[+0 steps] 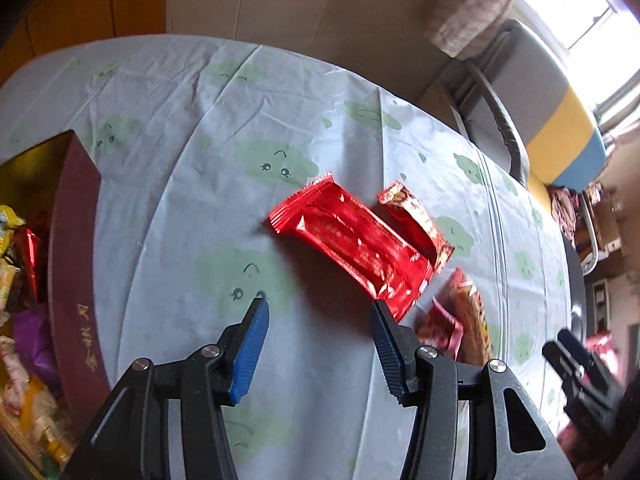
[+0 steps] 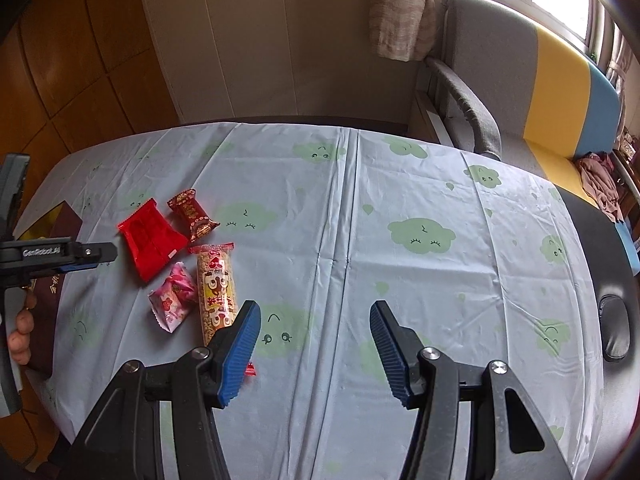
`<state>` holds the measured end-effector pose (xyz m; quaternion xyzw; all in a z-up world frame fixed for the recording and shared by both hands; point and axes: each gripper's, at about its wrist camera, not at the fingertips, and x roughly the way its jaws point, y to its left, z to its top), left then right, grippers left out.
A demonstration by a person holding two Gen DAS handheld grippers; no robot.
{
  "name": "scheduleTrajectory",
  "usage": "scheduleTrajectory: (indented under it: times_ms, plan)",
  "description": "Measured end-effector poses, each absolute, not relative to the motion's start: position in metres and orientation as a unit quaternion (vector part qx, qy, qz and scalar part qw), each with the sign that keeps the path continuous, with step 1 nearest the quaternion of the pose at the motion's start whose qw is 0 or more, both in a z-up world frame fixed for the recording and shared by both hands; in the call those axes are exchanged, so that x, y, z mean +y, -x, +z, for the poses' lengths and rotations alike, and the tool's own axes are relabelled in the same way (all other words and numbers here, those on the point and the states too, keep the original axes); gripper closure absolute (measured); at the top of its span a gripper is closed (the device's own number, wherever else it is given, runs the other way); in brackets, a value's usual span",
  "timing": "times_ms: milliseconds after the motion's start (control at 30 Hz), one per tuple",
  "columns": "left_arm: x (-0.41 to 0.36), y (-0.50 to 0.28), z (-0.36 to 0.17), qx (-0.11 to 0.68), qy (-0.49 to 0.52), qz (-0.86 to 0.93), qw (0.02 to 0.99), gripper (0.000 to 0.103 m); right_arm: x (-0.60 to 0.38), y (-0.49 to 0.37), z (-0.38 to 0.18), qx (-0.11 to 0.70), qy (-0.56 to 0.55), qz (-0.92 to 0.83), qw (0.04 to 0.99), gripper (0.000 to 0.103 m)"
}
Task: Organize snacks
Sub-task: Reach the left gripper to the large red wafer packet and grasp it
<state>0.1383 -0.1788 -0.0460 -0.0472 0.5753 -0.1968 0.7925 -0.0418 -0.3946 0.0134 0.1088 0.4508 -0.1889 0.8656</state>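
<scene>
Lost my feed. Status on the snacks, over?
Both grippers open, empty: left gripper, right gripper. Four snacks loose on the tablecloth; bright red packet ahead of left. Nothing blocking.

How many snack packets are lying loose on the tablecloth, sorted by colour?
Bright red packet: 1
Dark red and gold packet: 1
Pink packet: 1
Yellow and clear packet: 1
Total: 4
</scene>
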Motion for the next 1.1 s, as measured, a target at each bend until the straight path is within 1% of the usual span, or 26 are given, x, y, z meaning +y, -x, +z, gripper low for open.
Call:
scheduleTrajectory:
  times_ms: [267,333,467,700,733,767,800,900,1100]
  plan:
    - [-0.203,-0.158,-0.055,0.582,0.064,-0.183,0.790,0.050,-0.390,0.040,0.010,0.459,-0.104,-0.182,0.864,0.045]
    - [-0.210,-0.162,-0.055,0.579,0.059,-0.177,0.794,0.048,-0.389,0.039,0.009,0.461,-0.102,-0.179,0.863,0.045]
    - [-0.223,-0.172,-0.054,0.572,0.054,-0.169,0.801,0.039,-0.388,0.038,0.006,0.466,-0.101,-0.178,0.861,0.045]
    - [-0.245,-0.177,-0.071,0.563,0.006,-0.165,0.810,0.039,-0.387,0.037,0.002,0.474,-0.096,-0.176,0.858,0.045]
    - [-0.248,-0.172,-0.071,0.552,-0.014,-0.172,0.816,0.039,-0.386,0.036,0.002,0.474,-0.094,-0.174,0.858,0.045]
    - [-0.250,-0.169,-0.072,0.546,-0.031,-0.175,0.819,0.045,-0.385,0.036,0.002,0.475,-0.092,-0.173,0.858,0.045]
    - [-0.251,-0.164,-0.073,0.540,-0.049,-0.180,0.821,0.054,-0.384,0.035,0.002,0.476,-0.090,-0.171,0.858,0.045]
    - [-0.247,-0.148,-0.073,0.524,-0.067,-0.206,0.824,0.060,-0.383,0.034,0.000,0.481,-0.083,-0.170,0.856,0.045]
    - [-0.226,-0.109,-0.071,0.501,-0.093,-0.228,0.829,0.061,-0.382,0.033,-0.007,0.493,-0.074,-0.175,0.849,0.045]
